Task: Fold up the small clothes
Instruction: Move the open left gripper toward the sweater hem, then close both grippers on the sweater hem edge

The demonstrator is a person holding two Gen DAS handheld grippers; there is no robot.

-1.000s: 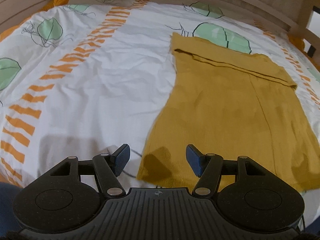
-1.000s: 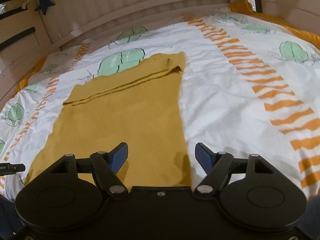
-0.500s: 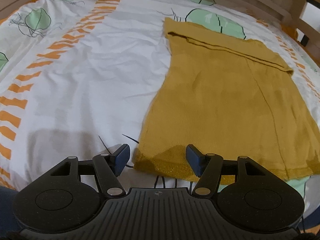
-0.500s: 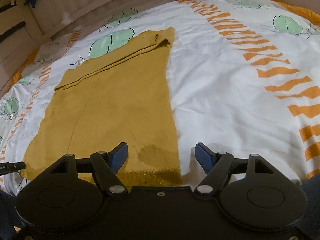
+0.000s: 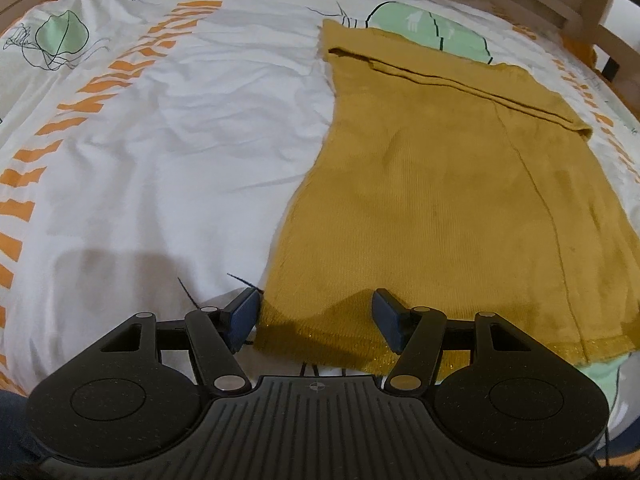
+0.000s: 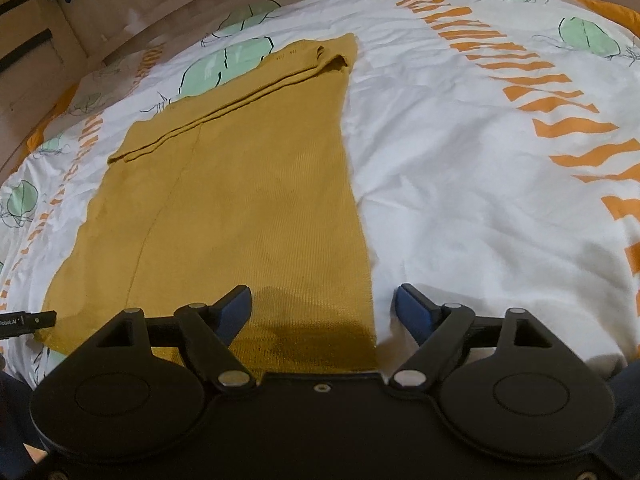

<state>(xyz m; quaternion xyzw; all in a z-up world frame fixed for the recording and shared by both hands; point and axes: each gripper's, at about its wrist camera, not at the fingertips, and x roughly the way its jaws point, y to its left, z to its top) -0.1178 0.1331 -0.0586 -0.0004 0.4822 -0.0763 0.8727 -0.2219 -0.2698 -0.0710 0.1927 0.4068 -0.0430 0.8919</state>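
A mustard-yellow knit garment [image 5: 448,200] lies flat on the bed, its far end folded over into a band. It also shows in the right wrist view [image 6: 240,200]. My left gripper [image 5: 316,316] is open, low over the garment's near left hem corner, with the corner between its blue pads. My right gripper [image 6: 324,312] is open over the near right hem corner; the garment's right edge runs between its fingers. Neither gripper holds cloth.
The bed has a white quilt [image 5: 180,152] with orange stripes and green leaf prints. A wooden bed rail [image 6: 120,24] runs along the far side. The tip of the left gripper [image 6: 24,322] shows at the left edge of the right wrist view.
Both grippers have dropped lower and drawn back toward the near hem, which now lies between their fingers. The jaws stay open. The garment has not moved.
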